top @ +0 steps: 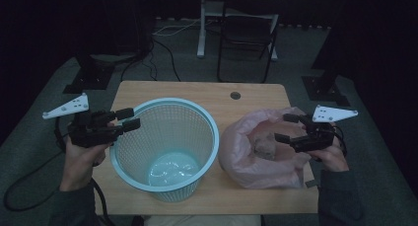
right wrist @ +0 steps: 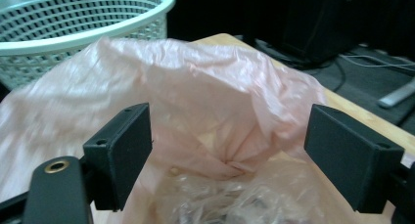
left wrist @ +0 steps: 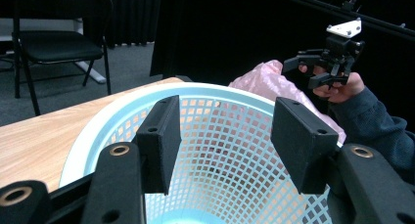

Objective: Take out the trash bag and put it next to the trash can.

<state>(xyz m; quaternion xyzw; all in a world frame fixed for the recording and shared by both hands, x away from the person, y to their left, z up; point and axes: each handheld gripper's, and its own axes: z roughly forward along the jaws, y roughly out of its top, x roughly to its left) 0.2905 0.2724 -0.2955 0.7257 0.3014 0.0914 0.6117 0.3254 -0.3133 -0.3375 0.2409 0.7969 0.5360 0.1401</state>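
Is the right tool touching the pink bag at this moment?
Apart. In the right gripper view, the right tool stands open above the pink bag; the plastic shows free between both pads, with neither pressing on it.

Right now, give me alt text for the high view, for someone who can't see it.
A person holds the open left gripper at the rim of a light blue mesh basket and the open right gripper over an open pink plastic bag with crumpled clear plastic inside. Both sit on a wooden table.
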